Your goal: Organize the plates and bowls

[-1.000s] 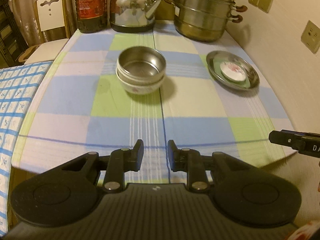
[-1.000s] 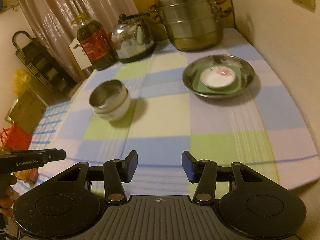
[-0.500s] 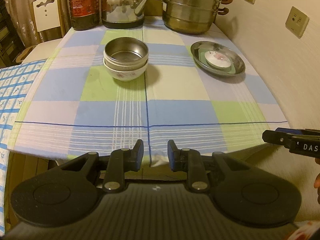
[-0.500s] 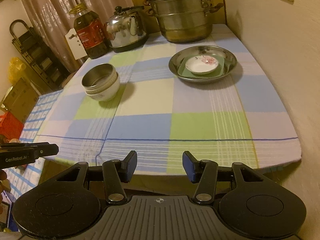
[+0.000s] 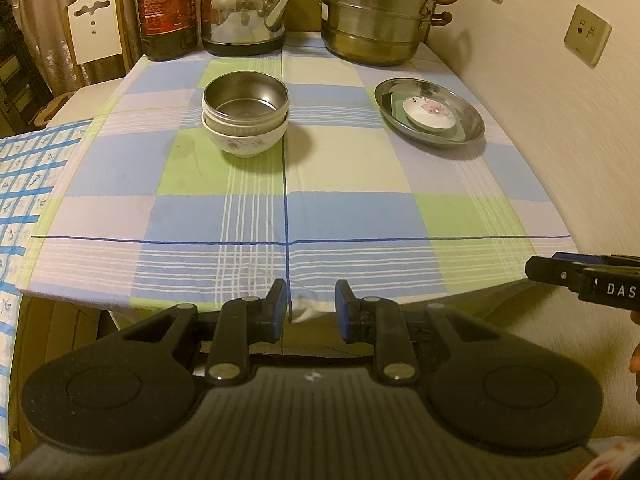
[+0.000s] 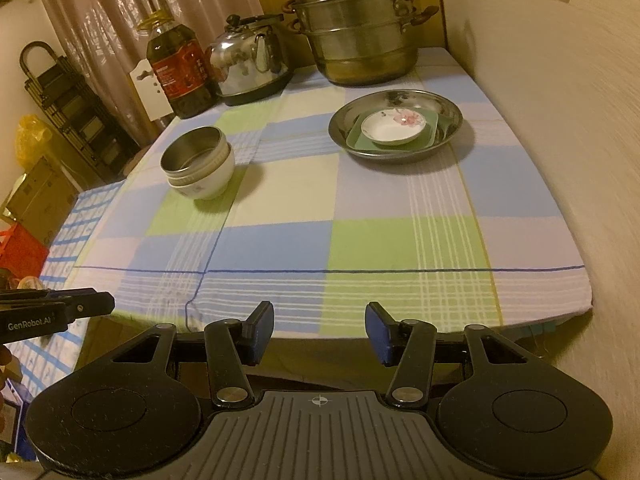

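A steel bowl (image 5: 246,96) sits nested in a white flowered bowl (image 5: 248,142) at the table's middle left; both also show in the right wrist view, the steel bowl (image 6: 192,152) inside the white bowl (image 6: 212,182). To the right, a steel plate (image 5: 474,122) holds a green square plate (image 5: 460,133) with a small white flowered saucer (image 5: 428,114) on top; the right wrist view shows the same steel plate (image 6: 346,136) and saucer (image 6: 392,128). My left gripper (image 5: 311,306) hangs open and narrow off the table's front edge. My right gripper (image 6: 320,328) is open wider, also empty.
A kettle (image 5: 244,12), a stacked steamer pot (image 5: 376,16) and an oil bottle (image 5: 166,8) line the far edge of the checked tablecloth (image 5: 352,216). A wall with sockets (image 5: 588,36) runs along the right. A blue-patterned surface (image 5: 24,184) adjoins on the left.
Both grippers have drawn back from the table; its front edge now shows and the bowls and plates look farther away. Nothing on the table moved.
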`<control>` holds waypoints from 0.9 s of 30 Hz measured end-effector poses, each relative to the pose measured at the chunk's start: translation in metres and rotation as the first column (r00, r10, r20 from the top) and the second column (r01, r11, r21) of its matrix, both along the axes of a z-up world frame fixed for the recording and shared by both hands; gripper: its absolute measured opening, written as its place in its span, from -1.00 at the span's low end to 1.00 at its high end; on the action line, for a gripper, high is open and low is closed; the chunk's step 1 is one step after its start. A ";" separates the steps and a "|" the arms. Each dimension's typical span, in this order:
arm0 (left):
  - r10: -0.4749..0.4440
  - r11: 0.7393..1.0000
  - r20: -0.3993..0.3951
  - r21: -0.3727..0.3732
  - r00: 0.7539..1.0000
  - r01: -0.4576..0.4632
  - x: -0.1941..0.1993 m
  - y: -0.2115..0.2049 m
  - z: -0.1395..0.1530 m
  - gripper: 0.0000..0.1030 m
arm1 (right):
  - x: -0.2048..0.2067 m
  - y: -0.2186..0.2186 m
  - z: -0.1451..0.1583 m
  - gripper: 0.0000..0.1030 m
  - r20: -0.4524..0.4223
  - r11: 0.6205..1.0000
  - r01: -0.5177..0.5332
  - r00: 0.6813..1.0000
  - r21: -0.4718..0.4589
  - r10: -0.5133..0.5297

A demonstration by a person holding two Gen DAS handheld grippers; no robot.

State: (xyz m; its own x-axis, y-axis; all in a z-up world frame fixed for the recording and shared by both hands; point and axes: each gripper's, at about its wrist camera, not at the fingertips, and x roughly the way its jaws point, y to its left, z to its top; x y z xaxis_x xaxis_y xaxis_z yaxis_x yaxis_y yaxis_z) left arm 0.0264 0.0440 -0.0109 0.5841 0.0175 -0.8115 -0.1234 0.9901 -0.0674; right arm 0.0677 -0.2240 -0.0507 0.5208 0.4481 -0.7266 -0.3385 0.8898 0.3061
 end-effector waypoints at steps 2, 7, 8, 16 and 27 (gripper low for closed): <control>0.004 1.000 0.000 0.003 1.000 -0.004 0.000 -0.001 0.000 -0.56 | 0.001 -0.002 -0.001 -0.01 -0.002 1.000 -0.001 1.000 0.002 0.001; 0.017 1.000 -0.001 0.009 1.000 -0.017 0.003 -0.001 0.001 -0.56 | 0.006 -0.002 -0.002 -0.01 -0.011 1.000 -0.010 1.000 -0.002 0.010; 0.020 1.000 -0.002 0.009 1.000 -0.020 0.005 0.000 0.000 -0.56 | 0.008 -0.001 -0.002 -0.01 -0.012 1.000 -0.014 1.000 -0.001 0.014; 0.048 0.999 0.011 0.015 0.999 -0.048 0.032 0.026 -0.001 -0.56 | 0.038 0.016 -0.002 -0.01 -0.015 1.000 -0.025 1.000 -0.005 0.025; 0.083 0.995 0.047 0.045 0.995 -0.086 0.099 0.088 -0.002 -0.56 | 0.110 0.071 -0.001 -0.01 0.001 0.999 -0.035 0.999 0.007 0.035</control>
